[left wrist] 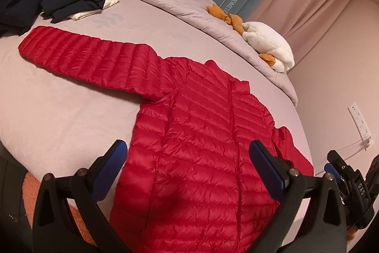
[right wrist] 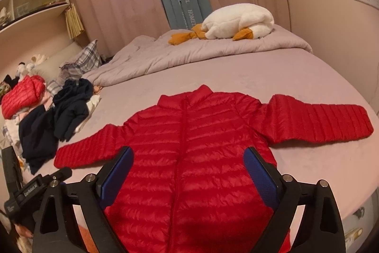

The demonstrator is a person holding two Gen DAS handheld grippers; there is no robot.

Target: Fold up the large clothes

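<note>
The left gripper (left wrist: 188, 158) hangs with its jaws spread wide and nothing between them, low over the lower left part of the red puffer jacket (left wrist: 201, 146), and the right gripper (right wrist: 188, 165) does the same over the jacket's middle, equally released. The jacket lies flat and zipped on the pale bed (right wrist: 236, 72), collar pointing away from both grippers, its two sleeves stretched out to either side. From left to right around it: a second red padded garment (right wrist: 22, 96) bundled on the far-left heap, one pile of dark navy clothes (right wrist: 61, 115) just beyond the left sleeve's cuff (close, though I cannot tell if they touch), a rumpled grey duvet (right wrist: 189, 51) across the far side, and one white plush goose (right wrist: 239, 21) lying on it, well apart from the jacket.
</note>
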